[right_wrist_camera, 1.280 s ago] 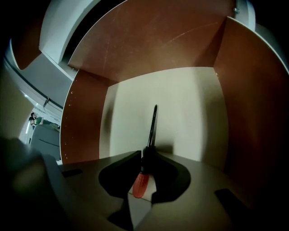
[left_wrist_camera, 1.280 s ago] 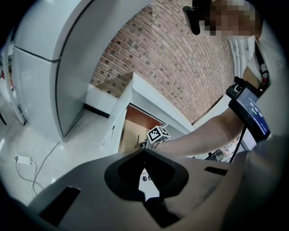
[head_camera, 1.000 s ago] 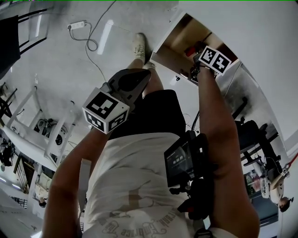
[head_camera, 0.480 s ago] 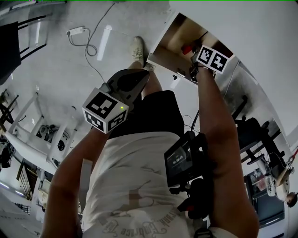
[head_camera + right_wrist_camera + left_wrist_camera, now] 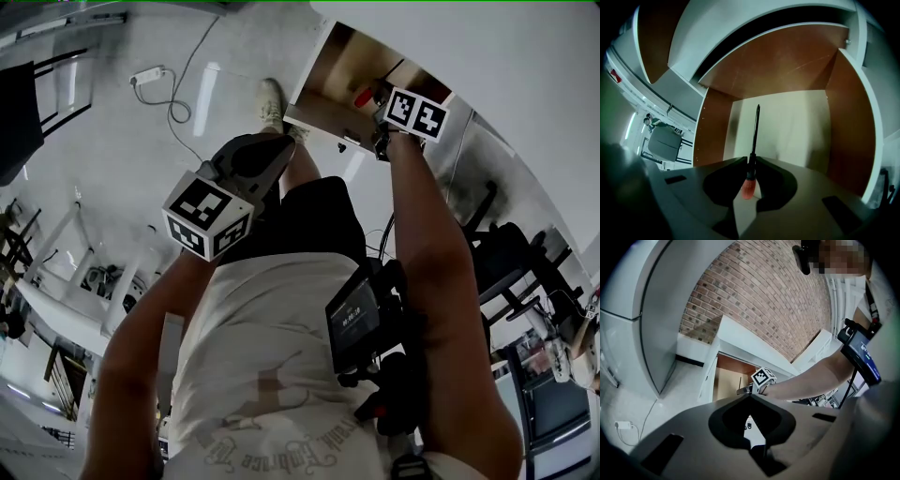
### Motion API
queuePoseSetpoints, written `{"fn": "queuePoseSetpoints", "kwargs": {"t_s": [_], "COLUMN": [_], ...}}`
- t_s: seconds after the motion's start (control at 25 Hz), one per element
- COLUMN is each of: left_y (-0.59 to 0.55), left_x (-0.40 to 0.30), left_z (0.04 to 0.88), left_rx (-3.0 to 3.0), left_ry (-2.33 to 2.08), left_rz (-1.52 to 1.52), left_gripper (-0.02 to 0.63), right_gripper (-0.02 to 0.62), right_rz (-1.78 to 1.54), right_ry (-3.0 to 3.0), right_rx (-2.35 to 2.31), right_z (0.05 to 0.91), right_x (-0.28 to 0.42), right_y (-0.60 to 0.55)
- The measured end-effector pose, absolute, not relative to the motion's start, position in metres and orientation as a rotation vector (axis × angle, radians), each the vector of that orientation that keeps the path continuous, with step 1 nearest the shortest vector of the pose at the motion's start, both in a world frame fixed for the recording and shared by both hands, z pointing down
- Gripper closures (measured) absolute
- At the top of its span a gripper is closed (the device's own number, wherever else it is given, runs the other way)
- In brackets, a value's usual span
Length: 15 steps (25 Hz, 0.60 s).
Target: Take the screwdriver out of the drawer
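The screwdriver (image 5: 751, 159) has a red handle and a long black shaft that points into the open drawer (image 5: 843, 136). My right gripper (image 5: 750, 161) is shut on the shaft just above the handle. In the head view the right gripper (image 5: 384, 101) is at the drawer (image 5: 323, 66), with the screwdriver's red handle (image 5: 363, 97) beside its marker cube. My left gripper (image 5: 274, 155) hangs over the person's thigh, away from the drawer. In its own view the left gripper (image 5: 750, 397) has its jaw tips together with nothing between them.
The drawer's bottom is pale and its walls brown; I see nothing else in it. A power strip (image 5: 148, 74) with its cable lies on the floor to the left. A white frame (image 5: 84, 281) stands at the left, dark chairs (image 5: 506, 267) at the right.
The head view has drifted, so the drawer now sits higher and further left. The right gripper stays at the drawer with the red handle beside it. The left gripper has barely moved.
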<state>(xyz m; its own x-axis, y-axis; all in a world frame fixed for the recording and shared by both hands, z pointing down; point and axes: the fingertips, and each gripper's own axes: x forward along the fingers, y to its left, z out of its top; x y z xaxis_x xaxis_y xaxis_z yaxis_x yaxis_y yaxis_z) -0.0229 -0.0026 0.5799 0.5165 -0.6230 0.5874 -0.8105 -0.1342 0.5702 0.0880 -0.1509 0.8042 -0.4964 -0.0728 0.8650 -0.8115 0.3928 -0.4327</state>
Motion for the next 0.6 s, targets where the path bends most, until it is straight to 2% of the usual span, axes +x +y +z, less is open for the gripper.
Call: {"fn": "queuePoseSetpoints", "kwargs": {"t_s": [0.6], "left_y": [-0.017], "left_x": [-0.018], "left_z": [0.559], "left_rx": [1.895], "left_ry": [-1.158], "left_rz": [0.284], "left_gripper": [0.584], "right_gripper": [0.526], "right_rz": [1.239], "right_ry": [-1.92], "right_rx": [0.765], "right_z": [0.763], "right_x": [0.094], "right_y": [-0.142]}}
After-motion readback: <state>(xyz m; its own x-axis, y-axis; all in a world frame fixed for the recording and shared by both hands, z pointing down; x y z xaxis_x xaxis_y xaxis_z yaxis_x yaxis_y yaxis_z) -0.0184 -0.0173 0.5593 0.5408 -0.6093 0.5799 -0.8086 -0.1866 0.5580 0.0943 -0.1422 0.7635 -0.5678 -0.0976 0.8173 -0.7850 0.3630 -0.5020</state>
